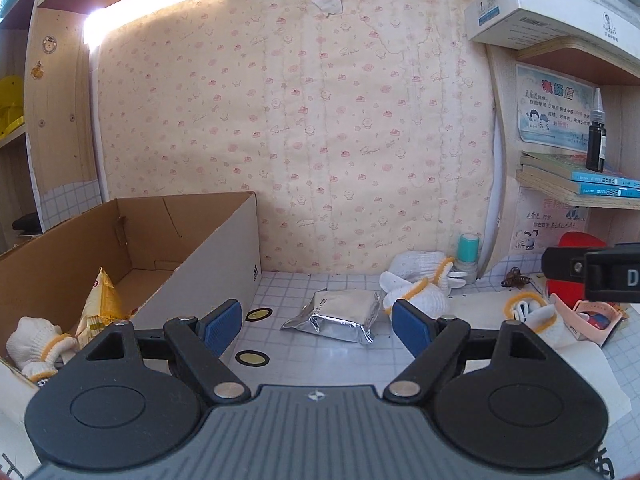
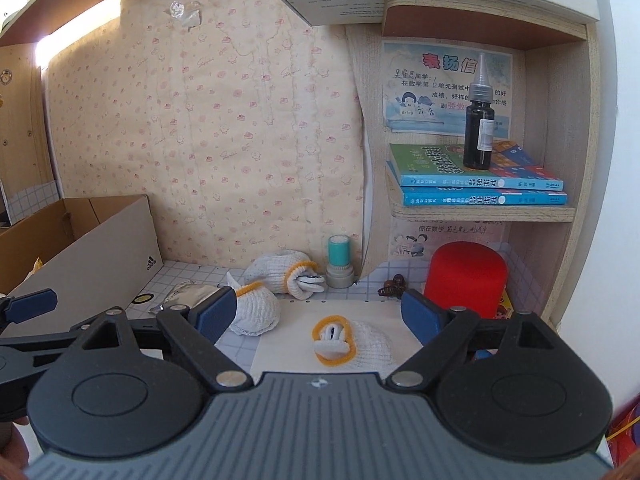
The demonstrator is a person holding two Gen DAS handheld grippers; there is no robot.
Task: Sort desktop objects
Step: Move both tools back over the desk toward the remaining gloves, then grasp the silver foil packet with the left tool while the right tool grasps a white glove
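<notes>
From the left wrist, the left gripper (image 1: 318, 322) hangs spread wide and empty above the table (image 1: 320, 356). The silver foil packet (image 1: 334, 316) lies flat just ahead of it, between the lines of the two blue pads. The cardboard box (image 1: 160, 248) stands to the gripper's left and already holds a rolled white glove (image 1: 38, 344) and a yellow snack bag (image 1: 102, 304). Two more glove bundles (image 1: 420, 280) sit ahead and to the right of the packet, almost touching it. To take the packet well, I judge the gripper should go straight forward and low so the pads close on its thicker middle, not the slippery crimped ends, and stay clear of the gloves beside it.

From the right wrist, the right gripper (image 2: 318, 318) is likewise spread with nothing in it. A rolled glove with an orange cuff (image 2: 348, 344) lies on white paper (image 2: 360, 312) directly between and just under its pads. The red cylinder (image 2: 466, 276) stands close to the right pad, so a straight drop and a squeeze across the soft roll looks safest.
</notes>
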